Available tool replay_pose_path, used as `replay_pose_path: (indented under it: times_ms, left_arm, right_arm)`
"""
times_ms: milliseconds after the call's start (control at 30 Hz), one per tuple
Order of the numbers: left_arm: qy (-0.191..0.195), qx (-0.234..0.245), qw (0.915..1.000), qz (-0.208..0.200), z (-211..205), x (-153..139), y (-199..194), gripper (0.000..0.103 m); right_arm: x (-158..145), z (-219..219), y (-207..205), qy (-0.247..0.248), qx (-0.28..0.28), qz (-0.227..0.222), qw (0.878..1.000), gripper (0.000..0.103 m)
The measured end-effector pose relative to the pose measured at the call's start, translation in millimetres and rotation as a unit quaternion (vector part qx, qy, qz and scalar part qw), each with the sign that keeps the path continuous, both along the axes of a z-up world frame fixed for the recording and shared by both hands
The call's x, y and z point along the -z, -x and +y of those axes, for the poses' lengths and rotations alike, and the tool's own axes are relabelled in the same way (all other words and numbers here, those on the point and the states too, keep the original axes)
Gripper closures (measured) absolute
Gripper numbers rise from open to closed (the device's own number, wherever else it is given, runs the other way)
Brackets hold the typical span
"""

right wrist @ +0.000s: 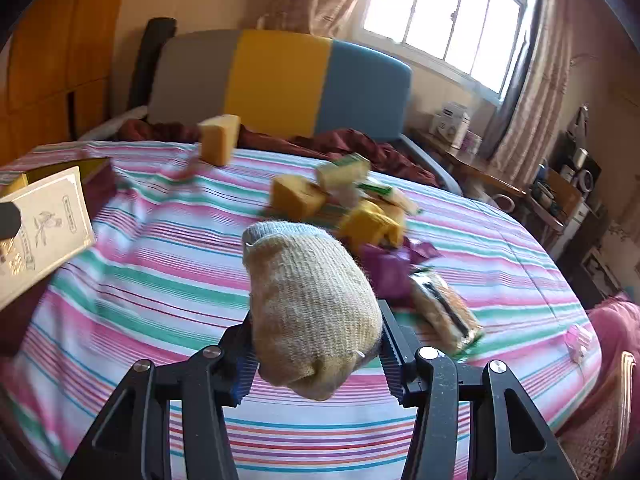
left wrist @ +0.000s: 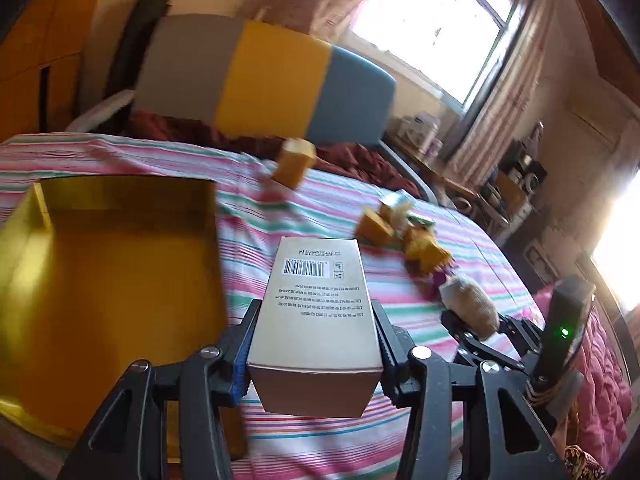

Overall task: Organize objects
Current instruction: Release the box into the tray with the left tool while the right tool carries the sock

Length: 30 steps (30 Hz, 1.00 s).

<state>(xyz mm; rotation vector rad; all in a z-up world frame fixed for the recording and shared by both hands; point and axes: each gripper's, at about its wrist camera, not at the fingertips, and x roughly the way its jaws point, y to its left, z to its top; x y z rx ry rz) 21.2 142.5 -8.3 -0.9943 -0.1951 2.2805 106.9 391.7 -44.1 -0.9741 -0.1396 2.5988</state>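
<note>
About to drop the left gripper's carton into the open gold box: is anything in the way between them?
Nothing visible. The carton, held in the left gripper, sits just right of the gold box, whose open inside looks empty; only striped bedsheet lies between.

A smooth, matt cardboard box (left wrist: 316, 320) in pale beige, printed with a barcode and small text. Beside it, a larger open box (left wrist: 108, 272) of glossy gold card that catches the light. A rolled sock (right wrist: 308, 304) of coarse ribbed knit, beige and fuzzy. A bedsheet (right wrist: 160, 280) of thin striped cotton cloth, slightly creased. Yellow sponge blocks (right wrist: 298, 196), porous and matt. A crinkled purple wrapper (right wrist: 388, 268) of shiny foil-like plastic. A headboard (right wrist: 280, 80) padded in smooth fabric panels. The gripper fingers (right wrist: 394, 356) are matt black plastic with ridged pads and bright metal screws.
</note>
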Motion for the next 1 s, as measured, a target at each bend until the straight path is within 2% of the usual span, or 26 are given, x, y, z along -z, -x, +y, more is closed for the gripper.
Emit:
replay_pose_path:
  times_ms: [233,367,500,667,733,867,1000]
  left_arm:
    - [0.03,-0.063,0.9973,0.022,-62.0,3.5,14.3,0.053]
    - [0.05,-0.097,0.994,0.008,-94.6,19.3,23.6,0.053]
    - [0.069,-0.133,0.9887,-0.01,-125.9,36.8,32.4,0.053]
    - [0.075,-0.167,0.9824,-0.037,-155.7,53.4,39.8,0.053]
    - [0.082,-0.179,0.9798,-0.034,-162.6,55.0,40.8,0.053]
    - [0.102,-0.19,0.976,-0.031,-169.3,55.7,45.4,0.053]
    - [0.14,-0.206,0.9682,-0.021,-174.2,58.1,46.1,0.053]
  right_arm:
    - [-19.9,-46.2,6.0,0.009,-0.049,0.017,0.999,0.05]
    - [-28.6,-73.2,10.6,0.019,-0.08,0.024,0.996,0.05]
    - [-37.1,-101.5,19.8,0.051,-0.118,0.031,0.991,0.05]
    - [-47.5,-149.6,33.4,0.081,-0.183,0.039,0.979,0.05]
    - [-48.3,-169.4,40.7,0.106,-0.214,0.032,0.971,0.05]
    - [-38.2,-198.5,57.1,0.164,-0.245,-0.003,0.956,0.05]
    - [-23.7,-225.1,67.1,0.173,-0.267,-0.032,0.947,0.05]
